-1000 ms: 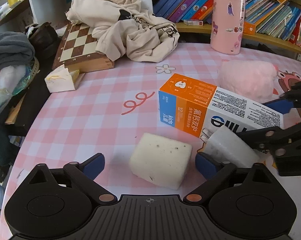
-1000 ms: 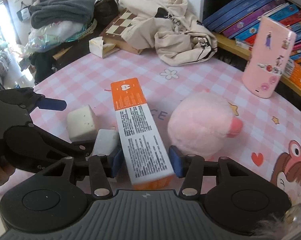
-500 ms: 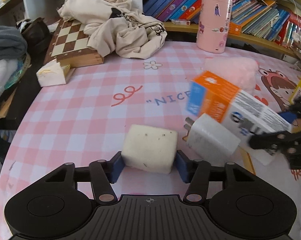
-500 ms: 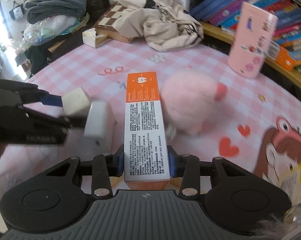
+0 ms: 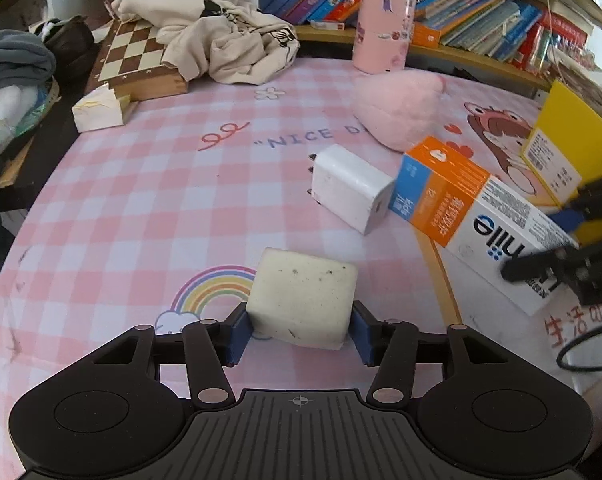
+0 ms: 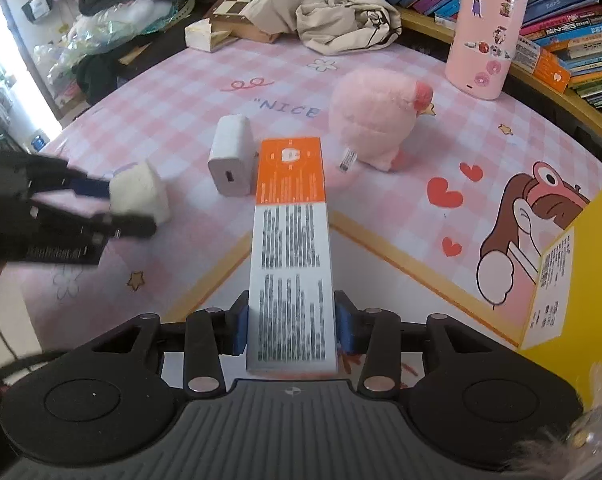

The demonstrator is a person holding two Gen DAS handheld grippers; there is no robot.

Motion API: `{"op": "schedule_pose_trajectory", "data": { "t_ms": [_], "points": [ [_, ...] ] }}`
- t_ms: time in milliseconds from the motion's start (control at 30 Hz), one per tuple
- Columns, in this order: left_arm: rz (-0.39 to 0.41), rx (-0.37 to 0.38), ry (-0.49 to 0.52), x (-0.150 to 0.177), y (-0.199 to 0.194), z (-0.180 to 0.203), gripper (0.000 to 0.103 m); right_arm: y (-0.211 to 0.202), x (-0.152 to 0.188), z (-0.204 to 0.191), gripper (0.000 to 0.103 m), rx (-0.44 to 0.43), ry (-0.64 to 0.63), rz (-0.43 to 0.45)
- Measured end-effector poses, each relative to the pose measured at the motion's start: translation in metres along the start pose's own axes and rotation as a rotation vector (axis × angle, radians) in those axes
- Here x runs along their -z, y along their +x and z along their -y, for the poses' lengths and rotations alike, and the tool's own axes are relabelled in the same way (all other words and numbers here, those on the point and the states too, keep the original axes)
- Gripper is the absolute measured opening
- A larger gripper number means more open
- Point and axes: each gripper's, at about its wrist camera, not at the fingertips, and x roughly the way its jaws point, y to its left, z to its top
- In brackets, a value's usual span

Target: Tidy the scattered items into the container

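My left gripper (image 5: 299,332) is shut on a speckled white sponge block (image 5: 303,300), held just above the pink checked tablecloth (image 5: 141,200). My right gripper (image 6: 291,328) is shut on the near end of a long orange-and-white toothpaste box (image 6: 291,240), which juts forward off the table. In the right wrist view the left gripper (image 6: 113,204) and the sponge block (image 6: 145,192) show at the left. A white charger (image 5: 349,188) and a pink plush toy (image 5: 397,108) lie on the cloth. The yellow container (image 6: 597,280) stands at the right edge.
A pink sticker-covered cylinder (image 5: 383,28), a beige garment (image 5: 221,36) on a chessboard (image 5: 137,56) and a small white box (image 5: 99,110) sit at the back. Books (image 5: 481,12) line the shelf behind. Dark clutter crowds the table's left edge. A black cable (image 5: 589,352) hangs at right.
The left jaws closed onto the sponge block. The right jaws closed onto the toothpaste box and raised it off the cloth. Both grippers shifted right, and the yellow container came into view.
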Motion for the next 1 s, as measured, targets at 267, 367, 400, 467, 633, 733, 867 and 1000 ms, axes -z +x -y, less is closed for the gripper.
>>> {"op": "schedule_pose_trajectory", "data": {
  "t_ms": [267, 367, 400, 467, 633, 733, 867, 1000],
  "points": [
    [0.012, -0.019, 0.027, -0.002, 0.006, 0.003, 0.056, 0.017, -0.02, -0.004, 0.038, 0.023, -0.044, 0.021],
    [0.018, -0.022, 0.032, -0.003, 0.007, 0.005, 0.054, 0.023, -0.019, -0.005, 0.037, 0.035, -0.05, 0.002],
    [0.019, -0.018, 0.029, -0.003, 0.007, 0.004, 0.053, 0.023, -0.019, -0.005, 0.037, 0.034, -0.049, 0.001],
    [0.019, -0.01, 0.015, -0.004, 0.006, 0.002, 0.05, 0.022, -0.019, -0.003, 0.037, 0.029, -0.041, -0.001],
    [0.058, 0.034, -0.119, -0.003, -0.008, -0.01, 0.046, 0.012, -0.016, -0.002, 0.037, 0.033, 0.001, 0.026],
    [0.082, 0.054, -0.14, -0.003, -0.018, -0.009, 0.046, 0.001, -0.014, 0.0, 0.037, 0.033, 0.039, 0.054],
    [0.103, 0.069, -0.125, -0.005, -0.028, -0.004, 0.046, -0.011, -0.011, -0.002, 0.037, 0.042, 0.068, 0.084],
    [0.126, 0.09, -0.111, -0.005, -0.038, 0.0, 0.046, -0.023, -0.01, -0.008, 0.037, 0.043, 0.078, 0.114]
  ]
}}
